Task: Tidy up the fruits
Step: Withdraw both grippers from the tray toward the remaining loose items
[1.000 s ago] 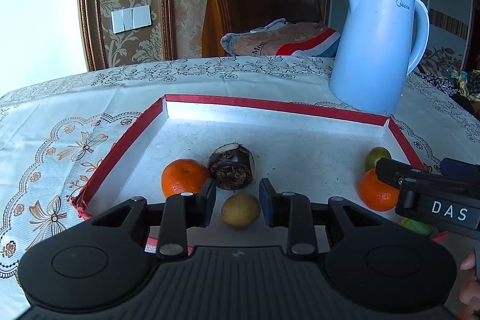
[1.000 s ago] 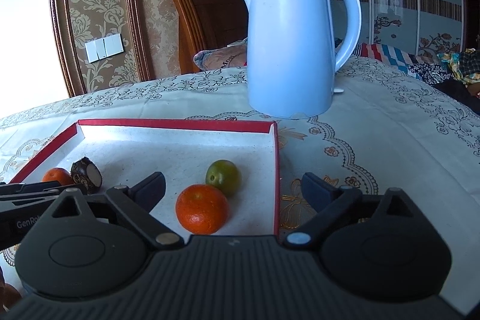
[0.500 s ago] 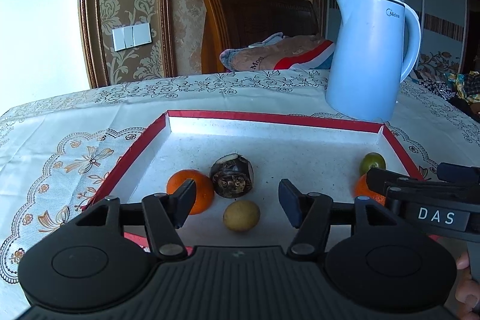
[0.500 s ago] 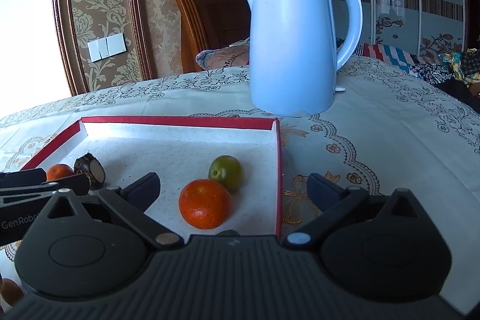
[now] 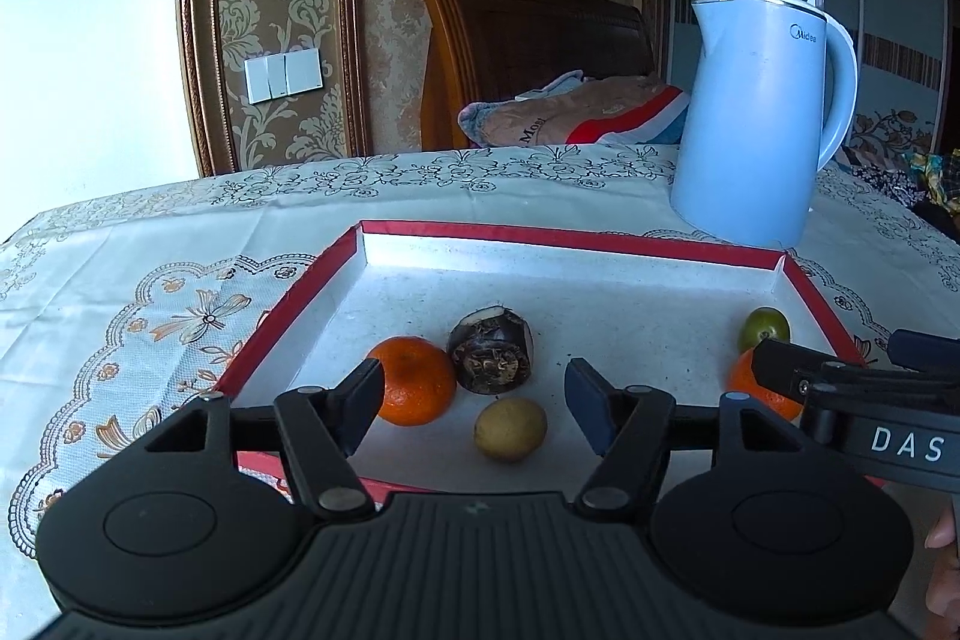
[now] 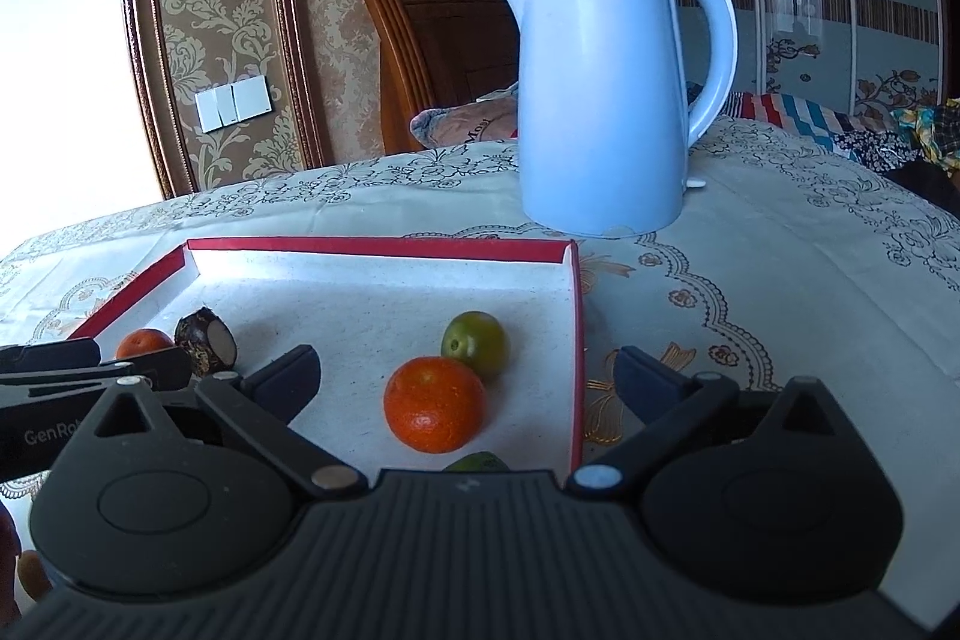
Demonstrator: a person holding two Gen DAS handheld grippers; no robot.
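The left gripper [image 5: 474, 397] was opening, its fingers clear of the yellow-brown fruit [image 5: 510, 429] at its six o'clock; the right gripper [image 6: 465, 376] gaped wide, empty, above a mandarin [image 6: 434, 412].

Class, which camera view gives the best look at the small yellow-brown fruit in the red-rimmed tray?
The left wrist view: the yellow-brown fruit lies whole and unobstructed on the tray floor, ahead of the left gripper. The right wrist view does not show it.

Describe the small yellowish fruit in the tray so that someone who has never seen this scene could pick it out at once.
Find the red-rimmed tray in front of the pale blue kettle. At its near left lie an orange touching a dark brown, rough-skinned fruit. The small yellowish fruit lies apart, nearer the camera: the only dull yellow-brown one, smooth and smallest.
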